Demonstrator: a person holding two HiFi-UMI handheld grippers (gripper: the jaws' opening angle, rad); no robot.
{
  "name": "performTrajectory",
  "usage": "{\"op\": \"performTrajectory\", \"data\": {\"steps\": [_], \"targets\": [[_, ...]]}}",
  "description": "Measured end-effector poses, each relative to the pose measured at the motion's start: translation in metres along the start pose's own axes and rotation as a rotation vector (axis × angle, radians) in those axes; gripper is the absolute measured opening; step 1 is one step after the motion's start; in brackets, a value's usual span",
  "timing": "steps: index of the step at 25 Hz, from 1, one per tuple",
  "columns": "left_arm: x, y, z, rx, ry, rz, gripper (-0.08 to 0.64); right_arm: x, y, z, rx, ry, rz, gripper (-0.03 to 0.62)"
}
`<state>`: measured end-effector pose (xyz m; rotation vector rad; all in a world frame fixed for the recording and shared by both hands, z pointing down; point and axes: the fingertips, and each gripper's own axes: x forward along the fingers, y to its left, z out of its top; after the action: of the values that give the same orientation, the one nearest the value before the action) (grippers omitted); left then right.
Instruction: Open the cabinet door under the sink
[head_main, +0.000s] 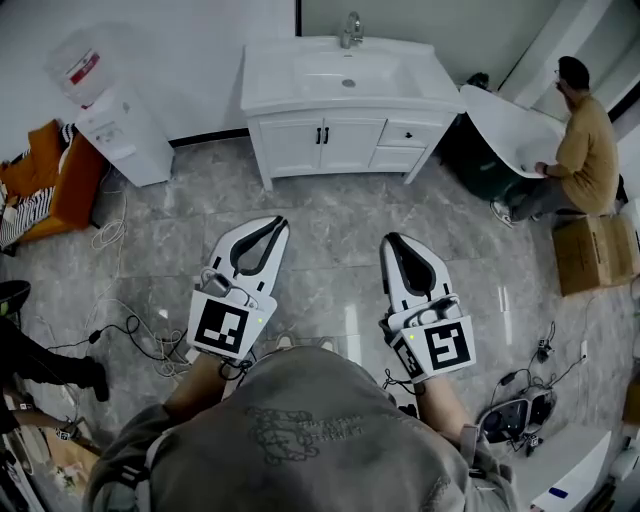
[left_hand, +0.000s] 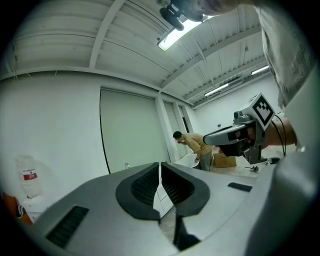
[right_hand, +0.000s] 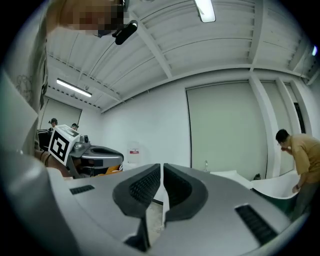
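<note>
The cabinet (head_main: 340, 140) stands at the upper middle of the head view, well apart from both claws. It is a white, boxy unit on short legs, with two flat-panelled doors (head_main: 320, 145) shut side by side. Two slim dark handles meet at their seam, and two drawers (head_main: 405, 143) sit to the right. A smooth white rectangular sink (head_main: 348, 75) tops it, with a metal faucet (head_main: 351, 28) at the back edge.

The left claw (head_main: 278, 224) and the right claw (head_main: 390, 240) hang low in the frame over the floor (head_main: 330, 215), which is glossy grey marble-patterned tile. Both are white shells with black ribbed pads. Each gripper view shows its tips together with nothing between them: the left claw (left_hand: 160, 166) and the right claw (right_hand: 162, 167).

Only the head view shows the floor, its loose cables (head_main: 120, 330) and the white water dispenser (head_main: 120, 130) at upper left. The gripper views tilt upward to a ribbed white ceiling with tube lights (left_hand: 172, 36). A person in a tan shirt (head_main: 585, 140) bends over a white tub (head_main: 505, 125) at upper right.
</note>
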<state>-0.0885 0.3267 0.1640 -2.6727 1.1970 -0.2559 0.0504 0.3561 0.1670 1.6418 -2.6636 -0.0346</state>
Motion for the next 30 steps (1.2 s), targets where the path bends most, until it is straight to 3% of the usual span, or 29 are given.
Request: {"op": "performTrajectory", "data": {"steps": [10, 14, 20, 30], "targets": [[0.026, -0.029, 0.002, 0.011, 0.026, -0.008, 0.028, -0.012, -0.027, -0.012, 0.023, 0.012, 0.029, 0.038], [0.031, -0.041, 0.002, 0.059, 0.027, -0.01, 0.028, -0.02, -0.032, -0.018, 0.027, 0.018, 0.039, 0.038], [0.035, -0.06, -0.003, 0.033, 0.031, -0.013, 0.028, -0.035, -0.04, -0.029, 0.031, 0.019, 0.041, 0.038], [0.056, -0.059, -0.02, 0.072, 0.044, -0.007, 0.028, -0.022, -0.055, -0.049, 0.032, 0.025, 0.054, 0.038]]}}
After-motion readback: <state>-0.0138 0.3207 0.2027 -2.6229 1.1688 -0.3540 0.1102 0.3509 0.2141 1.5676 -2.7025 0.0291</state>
